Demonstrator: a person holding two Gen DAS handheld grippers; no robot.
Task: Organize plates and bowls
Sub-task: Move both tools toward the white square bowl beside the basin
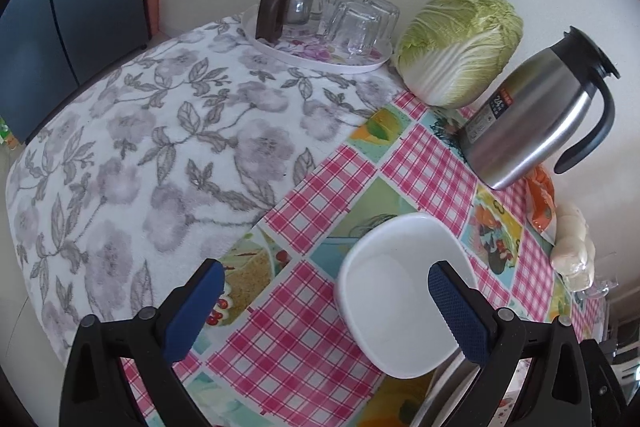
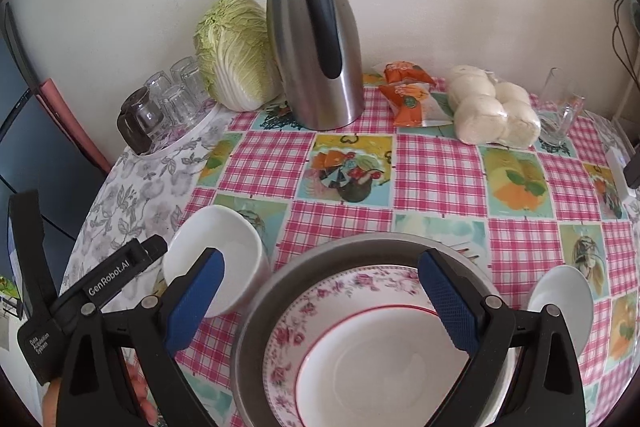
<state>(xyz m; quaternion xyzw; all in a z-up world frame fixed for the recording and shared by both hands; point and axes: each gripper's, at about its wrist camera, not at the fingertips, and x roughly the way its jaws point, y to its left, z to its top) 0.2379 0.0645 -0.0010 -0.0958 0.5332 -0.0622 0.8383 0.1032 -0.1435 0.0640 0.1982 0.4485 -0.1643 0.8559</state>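
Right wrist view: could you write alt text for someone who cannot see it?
An open right gripper with blue pads hovers over a metal basin holding a floral plate and a red-rimmed white plate, on a pink checked tablecloth. A white bowl sits to its left, a steel thermos jug and cabbage behind.

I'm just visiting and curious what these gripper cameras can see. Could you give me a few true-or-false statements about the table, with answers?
1. The steel jug stands upright beside the cabbage. True.
2. The left gripper is shut on the white bowl. False: it is open, holding nothing.
3. A red-rimmed plate lies on a floral plate inside a metal pan. True.
4. The drinking glasses stand on bare tablecloth. False: they sit on a round tray.
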